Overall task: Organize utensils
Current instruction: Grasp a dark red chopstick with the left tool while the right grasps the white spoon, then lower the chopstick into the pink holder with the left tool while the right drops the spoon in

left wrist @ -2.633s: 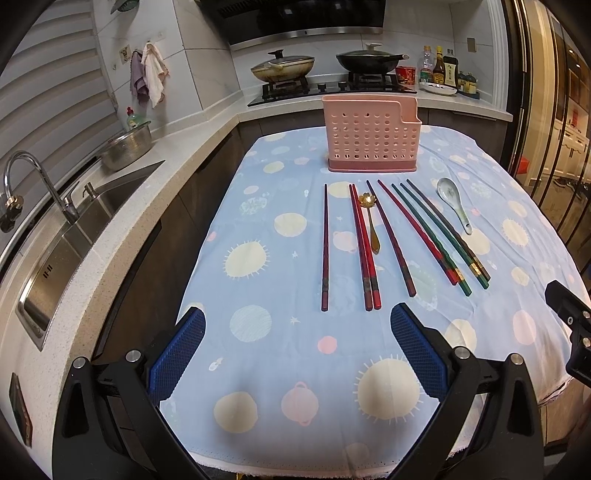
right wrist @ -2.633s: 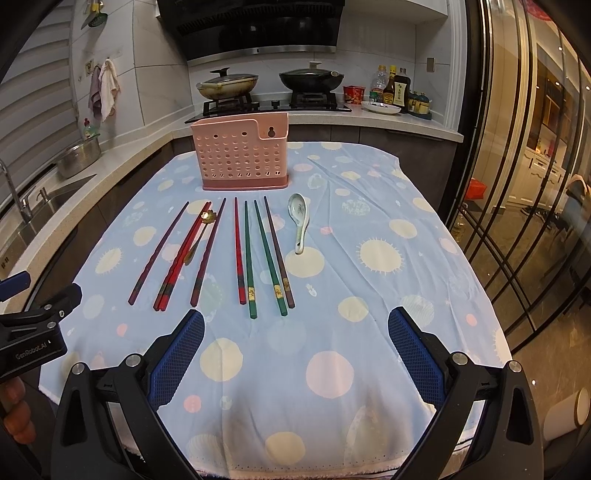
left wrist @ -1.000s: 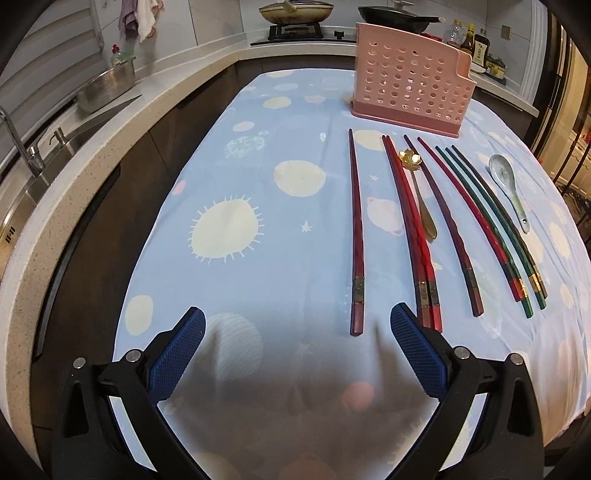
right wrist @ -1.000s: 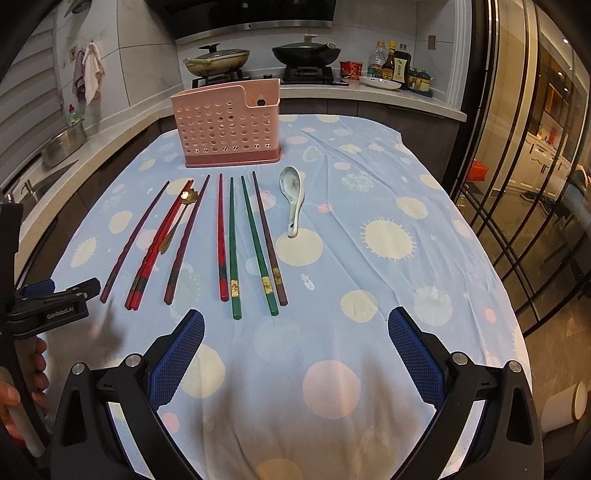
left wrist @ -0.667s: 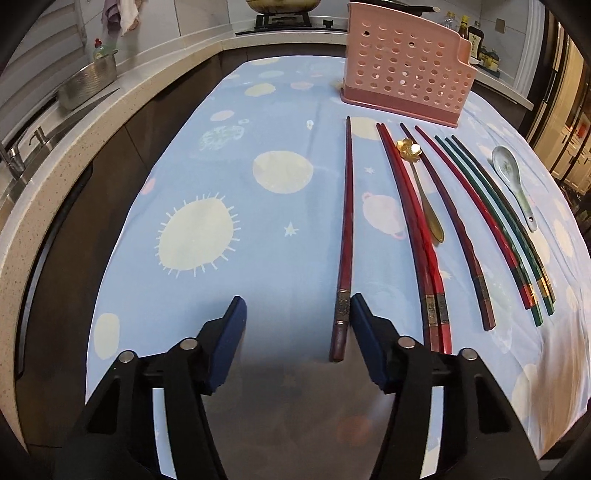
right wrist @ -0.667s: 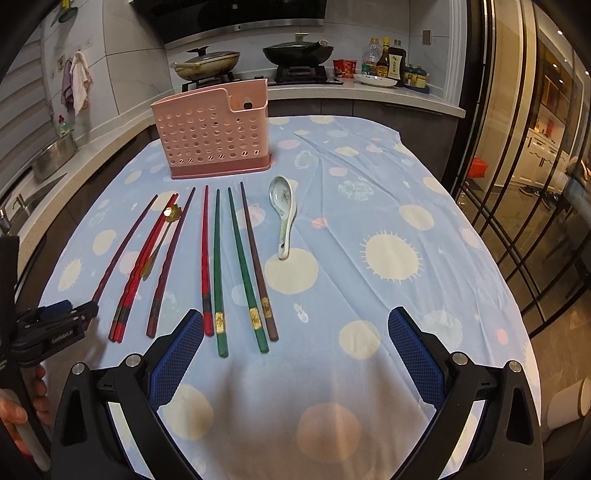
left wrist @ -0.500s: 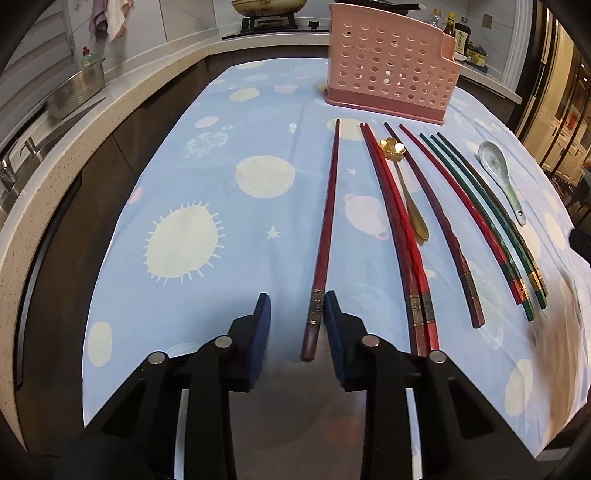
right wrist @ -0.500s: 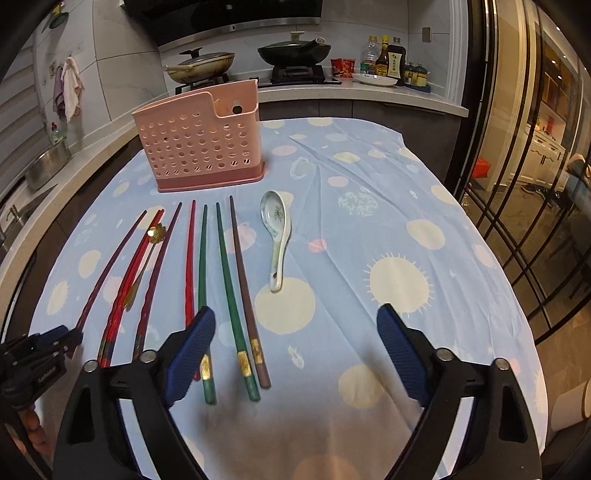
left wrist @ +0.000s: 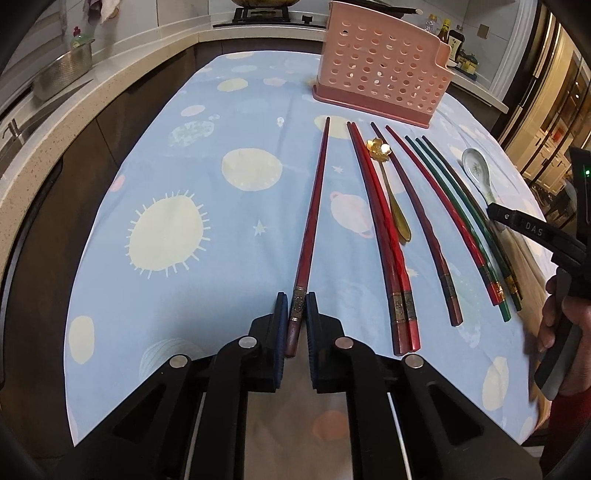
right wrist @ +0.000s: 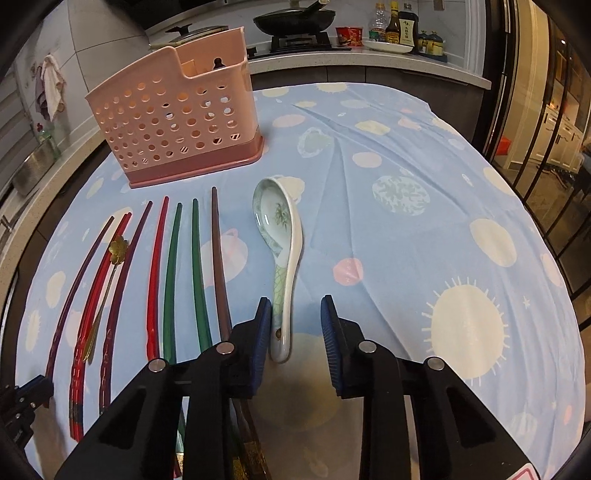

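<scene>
My left gripper (left wrist: 296,314) is shut on the near end of a dark red chopstick (left wrist: 312,206), the leftmost of several chopsticks lying in a row on the blue tablecloth (left wrist: 177,155). My right gripper (right wrist: 295,325) is open, low over the cloth, with the handle of a white ceramic spoon (right wrist: 282,243) between its fingers, close to the left pad (right wrist: 263,325). A small gold spoon (left wrist: 388,181) lies among the red chopsticks. The pink perforated utensil holder (left wrist: 380,70) stands upright at the far end; it also shows in the right wrist view (right wrist: 173,110).
Red, green and brown chopsticks (right wrist: 173,266) lie side by side left of the ceramic spoon. A kitchen counter with a sink and metal pot (left wrist: 62,74) runs along the left. A stove with pans (right wrist: 295,18) and bottles is behind. Glass doors stand at the right.
Both grippers moved forward and down to the table. The left gripper closed from wide open onto the leftmost chopstick's end. The right gripper narrowed around the ceramic spoon's handle.
</scene>
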### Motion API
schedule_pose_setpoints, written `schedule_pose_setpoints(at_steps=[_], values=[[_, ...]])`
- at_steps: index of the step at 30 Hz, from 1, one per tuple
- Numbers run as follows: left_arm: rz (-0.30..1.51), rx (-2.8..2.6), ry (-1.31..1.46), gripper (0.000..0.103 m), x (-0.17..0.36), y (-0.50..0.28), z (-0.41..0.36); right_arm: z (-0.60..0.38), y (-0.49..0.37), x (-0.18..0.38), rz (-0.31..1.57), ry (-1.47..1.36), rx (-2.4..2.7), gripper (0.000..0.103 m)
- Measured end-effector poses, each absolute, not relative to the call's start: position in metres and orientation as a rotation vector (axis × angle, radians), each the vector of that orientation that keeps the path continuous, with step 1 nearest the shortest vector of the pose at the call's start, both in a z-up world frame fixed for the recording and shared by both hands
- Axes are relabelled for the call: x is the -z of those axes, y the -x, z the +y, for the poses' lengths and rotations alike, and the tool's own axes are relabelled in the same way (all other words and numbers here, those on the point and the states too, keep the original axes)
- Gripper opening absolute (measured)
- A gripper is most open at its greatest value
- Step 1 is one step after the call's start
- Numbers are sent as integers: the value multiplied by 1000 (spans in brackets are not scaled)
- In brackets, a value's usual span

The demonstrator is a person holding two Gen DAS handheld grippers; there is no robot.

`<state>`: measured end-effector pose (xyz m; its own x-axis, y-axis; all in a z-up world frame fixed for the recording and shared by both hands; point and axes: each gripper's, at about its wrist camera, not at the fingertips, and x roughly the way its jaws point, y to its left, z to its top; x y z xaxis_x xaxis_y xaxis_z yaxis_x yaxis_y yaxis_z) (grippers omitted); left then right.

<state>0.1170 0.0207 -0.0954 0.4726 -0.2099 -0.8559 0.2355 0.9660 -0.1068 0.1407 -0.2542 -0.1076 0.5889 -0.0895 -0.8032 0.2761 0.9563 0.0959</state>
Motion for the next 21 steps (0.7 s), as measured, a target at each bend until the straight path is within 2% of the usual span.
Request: schedule_pose_setpoints(at_steps=[2, 3, 11, 21], values=[[1047, 281, -22, 9, 95, -116, 21, -254, -140, 108, 916, -226, 203, 11], [1050, 285, -19, 9, 95, -116, 21, -254, -139, 107, 918, -230, 198, 10], [1022, 319, -4, 7, 79, -99, 23, -254, -109, 85, 872, -250, 191, 8], [845, 329, 20, 7, 12, -77, 37, -253, -63, 27, 751, -258, 165, 6]])
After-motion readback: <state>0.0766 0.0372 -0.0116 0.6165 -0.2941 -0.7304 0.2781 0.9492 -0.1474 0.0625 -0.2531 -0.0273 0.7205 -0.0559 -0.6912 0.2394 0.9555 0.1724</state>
